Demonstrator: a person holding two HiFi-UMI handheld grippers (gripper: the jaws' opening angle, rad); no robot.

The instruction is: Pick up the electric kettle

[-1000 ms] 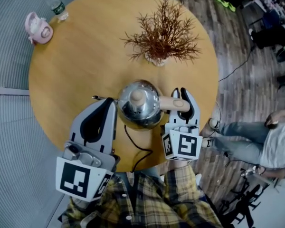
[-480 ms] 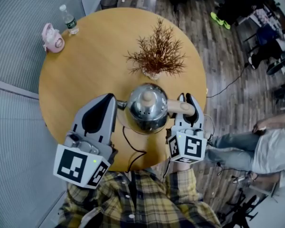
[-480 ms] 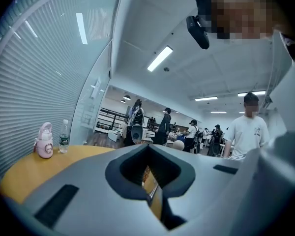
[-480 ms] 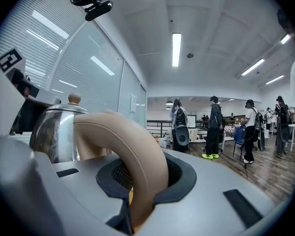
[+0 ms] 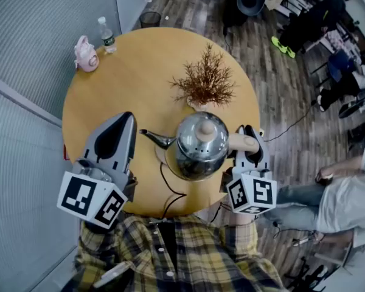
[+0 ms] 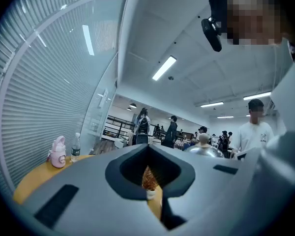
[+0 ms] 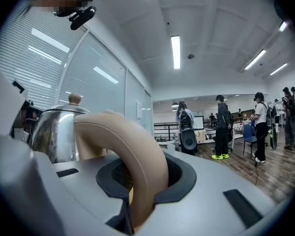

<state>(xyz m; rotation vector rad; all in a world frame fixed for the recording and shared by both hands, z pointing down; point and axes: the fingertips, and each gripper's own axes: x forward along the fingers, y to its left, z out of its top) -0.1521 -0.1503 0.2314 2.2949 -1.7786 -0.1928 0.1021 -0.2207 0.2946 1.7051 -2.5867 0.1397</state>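
Kettle (image 5: 198, 148) upright over the near side of the table (image 5: 121, 84). Long axis runs left-right: spout (image 5: 155, 139) left, handle (image 5: 243, 142) right. Right gripper (image 5: 248, 137) is clamped on the handle; the grip is clear only in its own view. Left gripper (image 5: 126, 121) is closed and empty, beside the spout. Kettle underside hidden from above.

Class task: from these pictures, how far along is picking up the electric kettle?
Done: the right gripper has its jaws clamped on the kettle handle. In hand: the kettle appears lifted above the table, its cord trailing beneath. Remaining: little, perhaps raising it clear. The left gripper is shut and empty.
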